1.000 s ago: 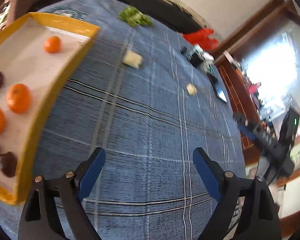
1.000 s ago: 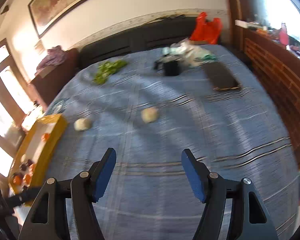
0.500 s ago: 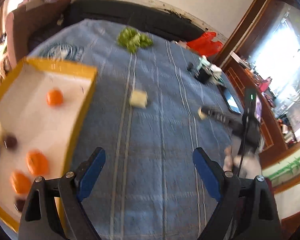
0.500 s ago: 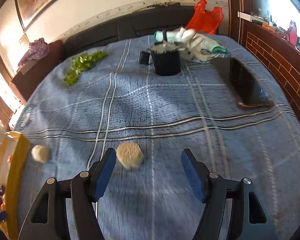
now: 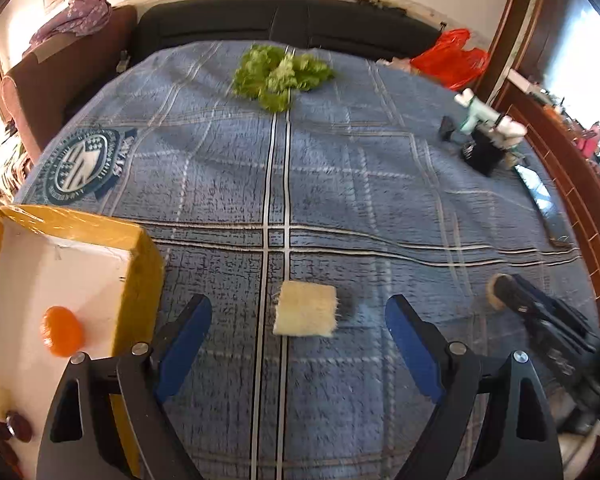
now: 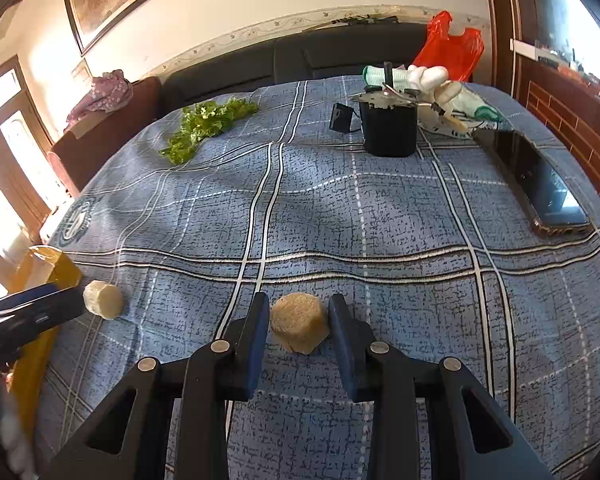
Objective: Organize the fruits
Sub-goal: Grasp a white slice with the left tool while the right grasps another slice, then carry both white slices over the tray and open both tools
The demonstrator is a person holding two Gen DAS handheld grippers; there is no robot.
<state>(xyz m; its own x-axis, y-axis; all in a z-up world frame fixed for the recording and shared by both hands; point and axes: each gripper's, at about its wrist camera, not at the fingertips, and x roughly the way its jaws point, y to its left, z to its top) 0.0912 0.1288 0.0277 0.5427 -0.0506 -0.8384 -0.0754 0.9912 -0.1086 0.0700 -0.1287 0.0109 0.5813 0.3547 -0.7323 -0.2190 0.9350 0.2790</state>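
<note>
Two pale fruit chunks targeted: right gripper now closing around the tan chunk, left gripper newly arrived wide open over the cream chunk, yellow tray beside.

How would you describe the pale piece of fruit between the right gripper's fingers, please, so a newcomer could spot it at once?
Start at the blue checked cloth and come towards its near edge, where the right gripper is closing around a pale fruit chunk. It is tan, rough and many-sided. The other chunk, further left by the yellow tray, is paler and has nothing closing around it.
</note>
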